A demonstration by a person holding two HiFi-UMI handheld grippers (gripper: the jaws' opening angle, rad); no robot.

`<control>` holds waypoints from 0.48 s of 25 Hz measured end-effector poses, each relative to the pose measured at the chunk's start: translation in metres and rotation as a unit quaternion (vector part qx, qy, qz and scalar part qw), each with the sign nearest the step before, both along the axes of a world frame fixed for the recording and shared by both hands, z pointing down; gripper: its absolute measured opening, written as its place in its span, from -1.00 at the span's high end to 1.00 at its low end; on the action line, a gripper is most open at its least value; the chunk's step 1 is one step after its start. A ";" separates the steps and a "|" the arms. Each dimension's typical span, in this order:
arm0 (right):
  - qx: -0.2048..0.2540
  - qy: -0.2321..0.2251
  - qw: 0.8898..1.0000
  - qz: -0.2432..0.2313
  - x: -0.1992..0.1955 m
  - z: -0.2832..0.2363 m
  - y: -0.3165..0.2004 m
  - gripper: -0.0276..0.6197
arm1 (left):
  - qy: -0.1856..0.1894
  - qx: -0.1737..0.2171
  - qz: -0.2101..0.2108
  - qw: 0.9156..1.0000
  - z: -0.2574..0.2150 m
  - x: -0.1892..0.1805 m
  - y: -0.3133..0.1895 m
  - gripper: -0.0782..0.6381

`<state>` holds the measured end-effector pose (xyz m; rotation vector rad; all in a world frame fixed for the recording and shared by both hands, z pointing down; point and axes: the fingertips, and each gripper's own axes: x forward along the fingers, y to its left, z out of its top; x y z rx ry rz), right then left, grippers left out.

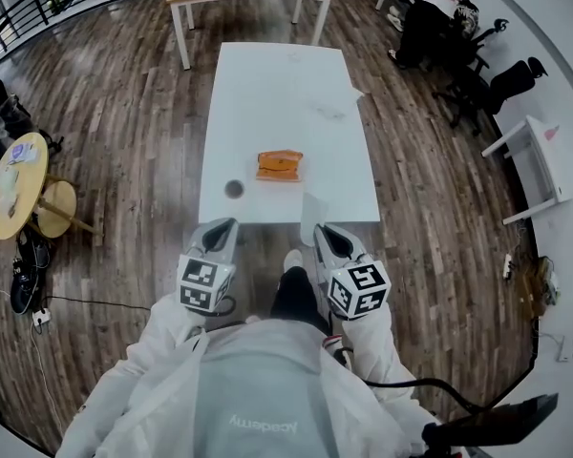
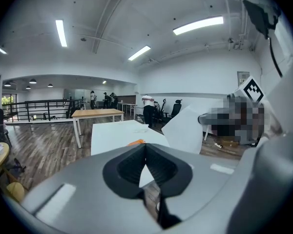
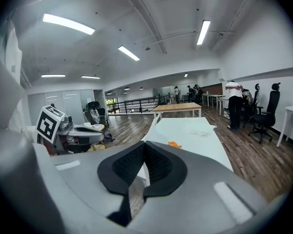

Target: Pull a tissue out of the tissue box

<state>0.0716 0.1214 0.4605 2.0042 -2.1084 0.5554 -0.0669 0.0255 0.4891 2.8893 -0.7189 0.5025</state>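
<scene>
White table (image 1: 267,84) stretches ahead, the orange tissue box (image 1: 280,165) on it well beyond my fingertips. My right gripper (image 1: 327,232) pinches a tissue (image 2: 185,130): broad sheet in the left gripper view, edge-on in its own. My left gripper (image 1: 224,225) is closed, empty.

An orange tissue box (image 1: 280,165) lies on the white surface (image 1: 267,84) near a small dark disc (image 1: 234,189). The right tool (image 1: 325,234) holds a tissue (image 1: 311,208).

Orange tissue box (image 1: 280,165) lying flat, well ahead of both jaws. White tissue (image 1: 311,208) sticking forward, pinched in right gripper (image 1: 323,229) jaws.
</scene>
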 end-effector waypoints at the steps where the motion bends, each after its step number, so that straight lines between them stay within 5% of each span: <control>1: 0.002 0.000 1.000 0.001 -0.003 -0.002 0.002 0.91 | 0.001 0.000 -0.001 1.000 -0.001 -0.003 0.002 0.78; 12: 0.010 -0.001 1.000 0.008 -0.019 -0.013 0.022 0.91 | 0.013 0.008 -0.008 1.000 -0.017 -0.015 0.023 0.78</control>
